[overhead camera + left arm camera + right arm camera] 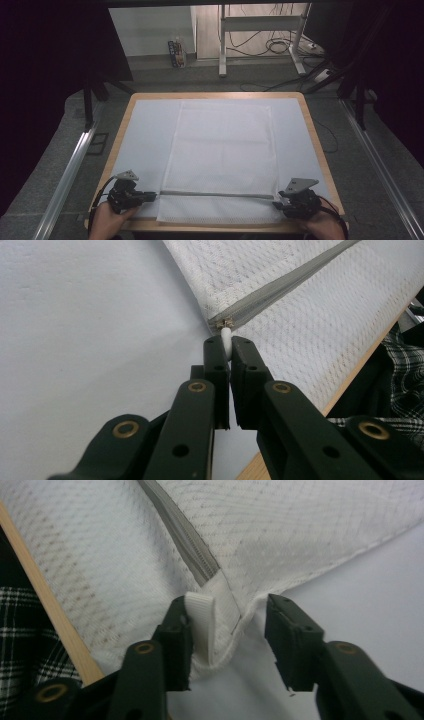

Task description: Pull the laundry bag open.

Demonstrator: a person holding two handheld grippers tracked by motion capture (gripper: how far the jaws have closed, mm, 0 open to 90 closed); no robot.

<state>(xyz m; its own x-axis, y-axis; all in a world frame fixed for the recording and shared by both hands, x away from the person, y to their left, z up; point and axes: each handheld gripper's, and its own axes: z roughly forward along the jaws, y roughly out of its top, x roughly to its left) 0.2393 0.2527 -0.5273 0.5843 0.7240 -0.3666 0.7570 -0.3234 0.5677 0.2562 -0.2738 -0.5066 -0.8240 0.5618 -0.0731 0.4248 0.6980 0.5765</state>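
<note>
At the lower frame edge a white mesh bag (222, 155) lies flat; the left gripper (227, 347) pinches its zipper pull (226, 335), while the right gripper (227, 620), jaws spread around the fabric loop (202, 620), could let the bag drag if pulled.

- We can read no text, label, brand or number anywhere.
- The small box (176, 53) on the floor beyond the table's far edge carries print, but we find it too small to make out.
</note>
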